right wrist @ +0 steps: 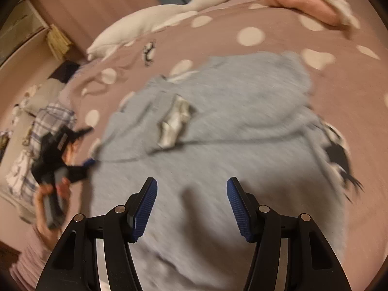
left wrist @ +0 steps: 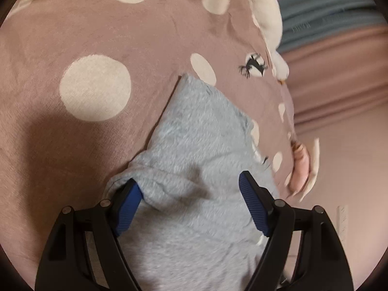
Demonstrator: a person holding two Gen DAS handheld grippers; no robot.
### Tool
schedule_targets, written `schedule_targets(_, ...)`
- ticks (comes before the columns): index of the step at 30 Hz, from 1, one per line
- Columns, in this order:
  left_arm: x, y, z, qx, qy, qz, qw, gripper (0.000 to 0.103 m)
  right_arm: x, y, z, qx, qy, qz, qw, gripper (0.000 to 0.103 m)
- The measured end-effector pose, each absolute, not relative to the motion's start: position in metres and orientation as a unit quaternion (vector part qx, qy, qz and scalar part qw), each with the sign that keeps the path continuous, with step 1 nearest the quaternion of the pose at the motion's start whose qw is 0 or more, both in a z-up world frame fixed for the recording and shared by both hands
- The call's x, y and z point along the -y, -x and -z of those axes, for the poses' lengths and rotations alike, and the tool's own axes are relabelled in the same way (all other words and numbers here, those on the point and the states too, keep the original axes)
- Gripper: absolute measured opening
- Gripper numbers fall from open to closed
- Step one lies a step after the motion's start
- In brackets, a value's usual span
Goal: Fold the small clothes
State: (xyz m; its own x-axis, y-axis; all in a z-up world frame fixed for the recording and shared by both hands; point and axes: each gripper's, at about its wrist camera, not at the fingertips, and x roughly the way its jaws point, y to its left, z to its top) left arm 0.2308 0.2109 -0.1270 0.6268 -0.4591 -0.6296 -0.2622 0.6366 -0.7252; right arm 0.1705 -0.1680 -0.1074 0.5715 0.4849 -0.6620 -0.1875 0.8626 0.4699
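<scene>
The left claw [left wrist: 191, 189] angles downward over the grey garment [left wrist: 194, 145] on the bed [left wrist: 72, 36], jaws spread, gripping nothing. The right claw [right wrist: 192, 194] angles downward likewise, jaws apart and empty.

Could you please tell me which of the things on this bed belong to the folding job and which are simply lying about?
Part of the job:
- grey garment
- left gripper, open over it
- right gripper, open over it

Lying about:
- white goose toy
- pink pillow
- checked cloth
- spotted bedcover
</scene>
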Motion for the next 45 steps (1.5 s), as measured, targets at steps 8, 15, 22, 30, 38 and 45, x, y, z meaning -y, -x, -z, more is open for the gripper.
schedule_targets(8,-0.212,-0.235,0.131,-0.437,0.411,0.062,0.798,0.080,0.142,-0.260,0.123,-0.451,-0.213,-0.159,0.852,0.060)
schedule_targets(15,-0.214,-0.236,0.133,-0.439,0.410,0.063,0.797,0.084,0.134,-0.264,0.117,-0.441,-0.226,-0.188,0.848,0.016)
schedule_targets(22,-0.210,-0.236,0.132,-0.453,0.401,0.066,0.793,0.087,0.157,-0.272,0.135,-0.473,-0.202,-0.141,0.846,0.009)
schedule_targets(30,-0.208,-0.198,0.095,-0.458,0.335,0.095,0.818,0.087,0.149,-0.247,0.113,-0.425,-0.134,-0.150,0.882,0.010)
schedule_targets(38,-0.178,-0.278,0.088,-0.452,0.318,0.124,0.825,0.087,0.139,-0.246,0.104,-0.397,-0.148,-0.202,0.883,0.010)
schedule_targets(45,-0.186,-0.306,0.125,-0.471,0.317,0.040,0.822,0.076,0.136,-0.255,0.126,-0.443,-0.141,-0.187,0.866,0.010)
